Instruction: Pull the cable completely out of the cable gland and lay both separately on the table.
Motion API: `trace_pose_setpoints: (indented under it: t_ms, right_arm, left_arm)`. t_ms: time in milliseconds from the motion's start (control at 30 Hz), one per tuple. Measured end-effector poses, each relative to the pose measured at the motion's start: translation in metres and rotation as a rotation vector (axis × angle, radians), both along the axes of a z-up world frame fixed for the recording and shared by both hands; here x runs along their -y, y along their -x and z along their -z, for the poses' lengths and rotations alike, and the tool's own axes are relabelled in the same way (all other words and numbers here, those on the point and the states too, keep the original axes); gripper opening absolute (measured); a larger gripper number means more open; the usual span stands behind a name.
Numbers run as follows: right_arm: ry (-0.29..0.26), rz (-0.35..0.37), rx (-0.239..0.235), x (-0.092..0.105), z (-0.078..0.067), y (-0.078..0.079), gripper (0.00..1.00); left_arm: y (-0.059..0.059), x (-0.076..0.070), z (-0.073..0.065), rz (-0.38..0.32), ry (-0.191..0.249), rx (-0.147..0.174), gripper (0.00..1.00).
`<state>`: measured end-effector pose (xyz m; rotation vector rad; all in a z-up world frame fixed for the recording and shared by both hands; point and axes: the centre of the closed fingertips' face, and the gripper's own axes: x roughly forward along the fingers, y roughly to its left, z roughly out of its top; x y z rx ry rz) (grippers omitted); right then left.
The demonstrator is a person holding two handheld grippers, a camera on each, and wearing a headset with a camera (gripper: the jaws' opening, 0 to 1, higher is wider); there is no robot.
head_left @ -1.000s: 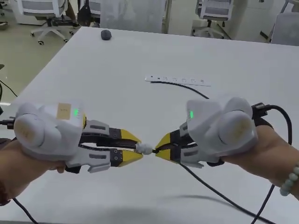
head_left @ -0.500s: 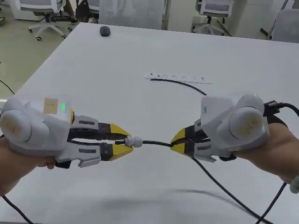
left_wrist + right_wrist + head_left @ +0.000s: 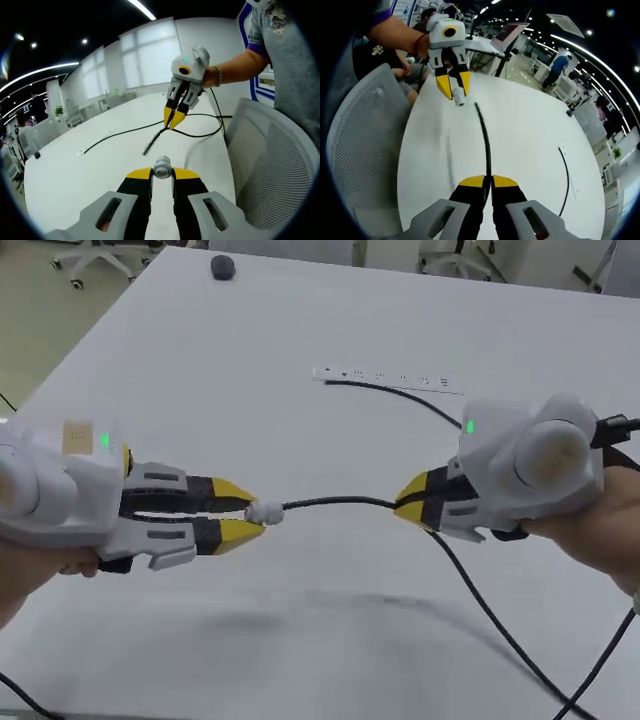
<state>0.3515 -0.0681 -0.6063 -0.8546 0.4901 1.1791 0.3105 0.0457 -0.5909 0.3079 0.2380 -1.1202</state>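
Two items beyond cable [image 3: 330, 503]: power strip [image 3: 385, 380], mouse [image 3: 222, 267].

Bright overhead strip lights [image 3: 145, 9], soft shadow [image 3: 330, 612] on table [image 3: 250, 330], edges warped.

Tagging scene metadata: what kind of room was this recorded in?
Most likely an open-plan office or lab: a big white table with a power strip and a mouse on it, a mesh office chair beside it, and long strip lights on the ceiling.
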Motion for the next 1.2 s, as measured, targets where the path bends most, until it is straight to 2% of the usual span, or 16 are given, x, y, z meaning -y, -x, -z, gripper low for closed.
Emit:
trace_pose_setpoints:
  t_ms: [200,533,867,1000,1067,1200]
  right_arm:
    - [0.007,0.004,-0.016,-0.004,0.009,-0.021,0.00]
    - [-0.021,0.001,-0.023,-0.024,0.014,-0.042,0.00]
    - [-0.004,0.000,-0.026,-0.041,0.034,-0.066,0.00]
    - [-0.011,0.006,-0.045,-0.048,0.043,-0.072,0.00]
    - [0.003,0.003,-0.052,-0.049,0.052,-0.075,0.00]
    - [-0.001,0.001,-0.084,-0.055,0.065,-0.077,0.00]
  left_arm:
    - [-0.009,0.006,0.016,0.003,0.003,-0.032,0.15]
    - [-0.017,0.030,0.029,0.072,-0.016,-0.043,0.15]
    - [-0.019,0.044,0.055,0.132,-0.055,-0.071,0.15]
    - [-0.019,0.048,0.065,0.146,-0.068,-0.081,0.15]
    - [-0.019,0.048,0.075,0.154,-0.081,-0.094,0.15]
    - [-0.017,0.050,0.085,0.161,-0.090,-0.111,0.15]
